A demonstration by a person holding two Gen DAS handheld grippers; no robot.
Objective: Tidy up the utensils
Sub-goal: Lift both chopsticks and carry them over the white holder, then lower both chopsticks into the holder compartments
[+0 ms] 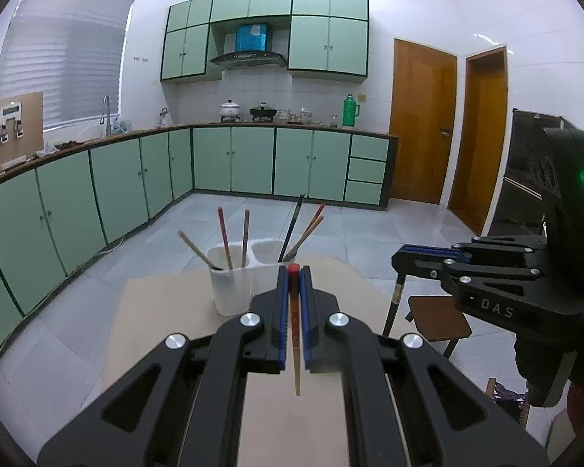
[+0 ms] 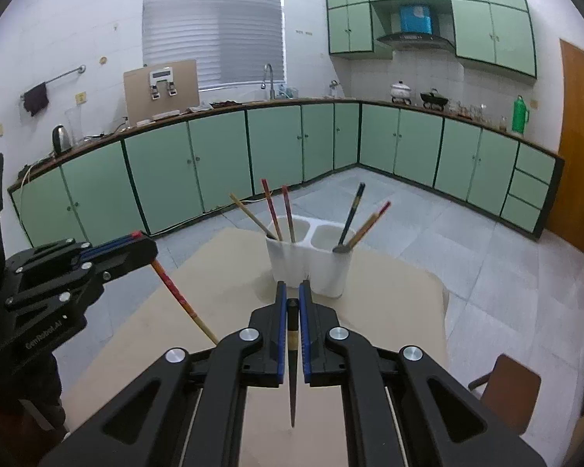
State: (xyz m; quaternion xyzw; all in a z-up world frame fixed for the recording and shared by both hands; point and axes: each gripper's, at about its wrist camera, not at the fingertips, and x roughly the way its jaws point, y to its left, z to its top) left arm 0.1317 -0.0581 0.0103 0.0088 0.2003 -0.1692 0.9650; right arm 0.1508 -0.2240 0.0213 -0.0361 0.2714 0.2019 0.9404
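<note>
A white two-cup utensil holder [image 1: 233,284] [image 2: 311,260] stands on the tan table with several chopsticks in both cups. My left gripper [image 1: 293,272] is shut on a red-topped chopstick [image 1: 295,334], held above the table just short of the holder; it also shows in the right wrist view [image 2: 136,237] with the chopstick [image 2: 183,299] hanging down. My right gripper [image 2: 291,292] is shut on a dark chopstick [image 2: 292,369], near the holder's right cup; it also shows in the left wrist view [image 1: 399,260] with the dark chopstick [image 1: 392,303] hanging down.
The tan table [image 2: 389,299] has its far edge just behind the holder. A brown chair [image 2: 506,385] [image 1: 440,319] stands to the right of the table. Green kitchen cabinets [image 2: 222,163] line the far walls across a grey tiled floor.
</note>
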